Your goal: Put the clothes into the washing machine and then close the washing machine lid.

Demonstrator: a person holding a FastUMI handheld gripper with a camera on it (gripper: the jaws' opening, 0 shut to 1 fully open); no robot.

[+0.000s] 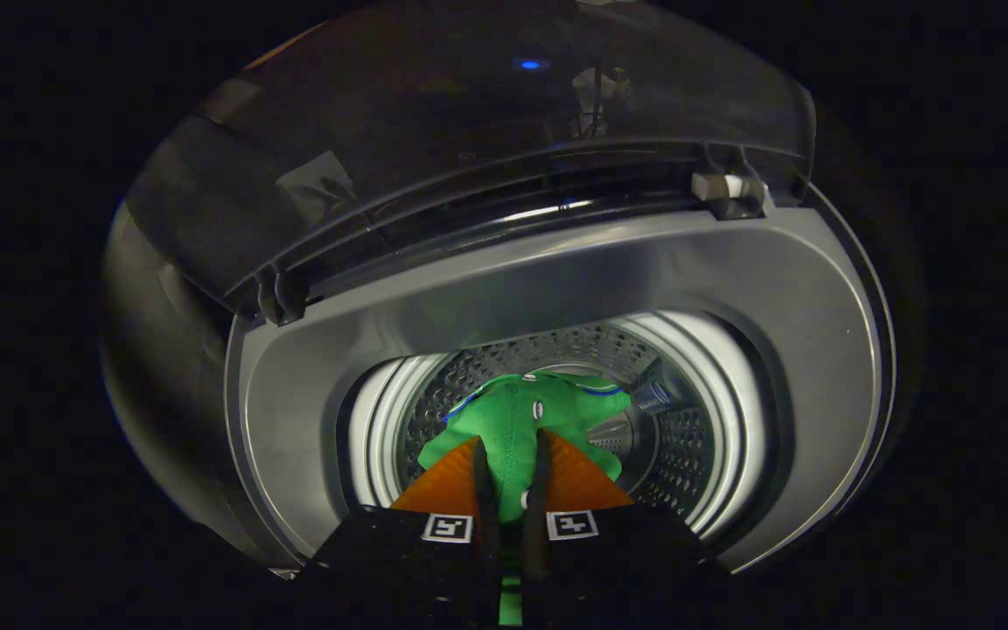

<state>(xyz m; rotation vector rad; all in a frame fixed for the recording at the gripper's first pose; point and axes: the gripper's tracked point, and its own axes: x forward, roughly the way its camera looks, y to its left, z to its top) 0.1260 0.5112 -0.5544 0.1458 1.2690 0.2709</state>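
Observation:
I look down into a top-loading washing machine (556, 280) with its dark lid (469, 149) raised at the back. A green garment with blue trim (517, 420) hangs over the perforated steel drum (688, 437). My gripper (511, 451) is shut on the green garment, which is pinched between both fingers and spreads out just ahead of them. Part of the cloth also shows in the narrow gap between the fingers lower down.
The grey rim (775, 289) of the machine surrounds the round drum opening. The lid's hinges (727, 192) sit at the back of the rim. Everything around the machine is dark.

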